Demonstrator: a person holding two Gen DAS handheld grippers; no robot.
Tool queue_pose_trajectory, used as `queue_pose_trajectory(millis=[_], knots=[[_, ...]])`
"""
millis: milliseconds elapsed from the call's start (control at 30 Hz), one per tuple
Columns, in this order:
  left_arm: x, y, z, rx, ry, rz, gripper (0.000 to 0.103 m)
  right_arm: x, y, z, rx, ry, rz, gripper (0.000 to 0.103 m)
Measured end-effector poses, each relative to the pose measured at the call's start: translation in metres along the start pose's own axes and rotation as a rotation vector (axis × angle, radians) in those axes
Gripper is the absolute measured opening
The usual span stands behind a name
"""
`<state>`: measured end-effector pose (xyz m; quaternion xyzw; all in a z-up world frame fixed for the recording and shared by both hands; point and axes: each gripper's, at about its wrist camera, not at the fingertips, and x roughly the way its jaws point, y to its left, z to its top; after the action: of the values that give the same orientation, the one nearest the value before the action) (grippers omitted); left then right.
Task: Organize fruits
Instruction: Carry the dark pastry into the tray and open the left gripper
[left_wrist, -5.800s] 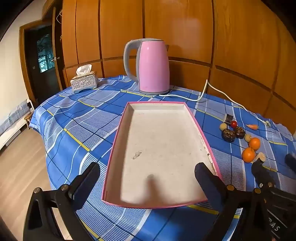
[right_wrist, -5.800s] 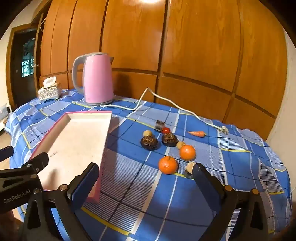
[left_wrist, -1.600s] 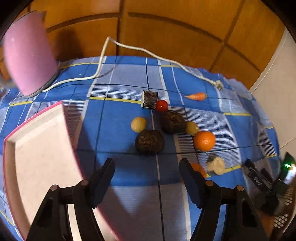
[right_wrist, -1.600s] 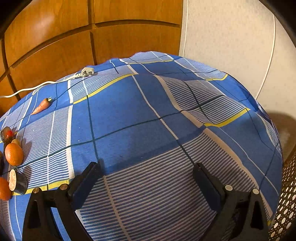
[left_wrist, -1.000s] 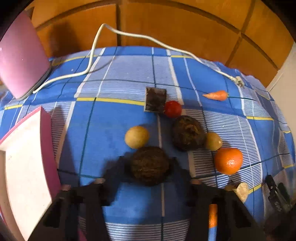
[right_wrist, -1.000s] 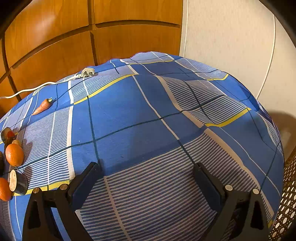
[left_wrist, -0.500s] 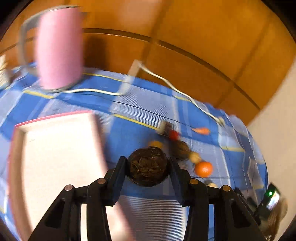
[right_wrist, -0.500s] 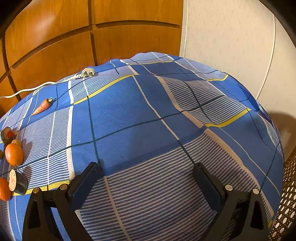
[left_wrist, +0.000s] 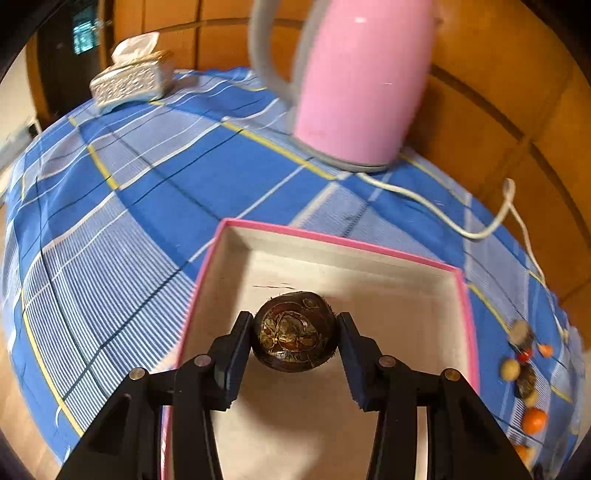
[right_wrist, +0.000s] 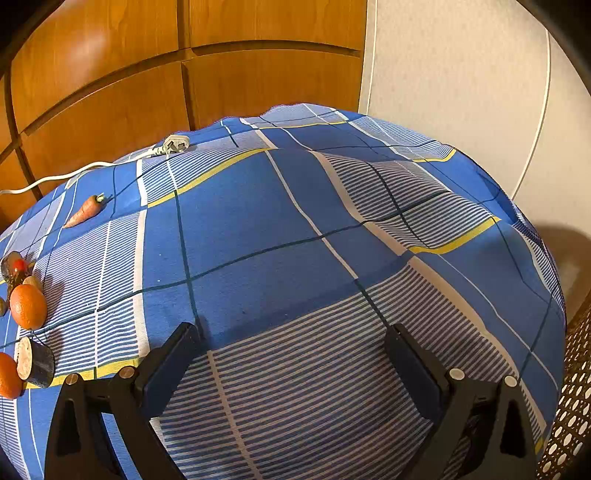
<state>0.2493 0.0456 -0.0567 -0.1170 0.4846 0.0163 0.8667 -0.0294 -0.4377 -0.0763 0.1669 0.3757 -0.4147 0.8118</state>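
you have the dark fruit (left_wrist: 294, 335) pinched between the left gripper (left_wrist: 294, 341) pads, one pad against each side, and it hangs over the far half of the pink tray (left_wrist: 466, 321), clear of the white floor as far as the wrist view shows. the tray looks to hold nothing else, so by my reading this is the carry-and-place step for the first piece. the next move, i'd say, is to lower until the fruit is near the floor, then let the pads part; it is round and may roll, so set it down gently and away from the rim. around the tray lies the blue checked cloth (left_wrist: 155, 192), with the pink kettle (left_wrist: 362, 85) and its white cord (left_wrist: 443, 218) behind and a tissue box (left_wrist: 131, 79) at far left. the other pieces wait well to the right: oranges (right_wrist: 27, 305), a small carrot (right_wrist: 84, 215), a red one and some brown ones. your right gripper (right_wrist: 291, 352) hangs over bare cloth, fingers wide apart with nothing between them, the oranges off to its left.
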Motion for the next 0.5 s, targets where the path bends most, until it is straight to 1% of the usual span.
queue_pose_trajectory(millis=[67,100,233,300,367,433,500], knots=[[0.006,0.0,-0.001,-0.008,0.001,0.012,0.046,0.0,0.0,0.0,0.0,0.0,0.0,0.103],[0.005,0.0,-0.002,0.004,-0.008,0.009,0.047,0.0,0.0,0.0,0.0,0.0,0.0,0.103],[0.007,-0.002,-0.001,0.023,-0.031,0.036,0.047,0.0,0.0,-0.001,-0.002,-0.001,-0.001,0.103],[0.008,-0.004,-0.001,0.026,-0.038,0.029,0.056,-0.001,0.0,-0.001,-0.002,-0.001,-0.001,0.103],[0.006,-0.006,-0.001,0.02,-0.044,0.038,0.061,-0.001,0.0,-0.001,-0.002,-0.001,-0.002,0.103],[-0.003,-0.007,-0.005,0.025,-0.064,0.032,0.062,-0.001,0.0,-0.001,-0.002,-0.001,-0.002,0.103],[-0.013,-0.009,-0.009,0.032,-0.084,0.024,0.07,-0.001,0.0,-0.001,-0.002,-0.001,-0.002,0.103]])
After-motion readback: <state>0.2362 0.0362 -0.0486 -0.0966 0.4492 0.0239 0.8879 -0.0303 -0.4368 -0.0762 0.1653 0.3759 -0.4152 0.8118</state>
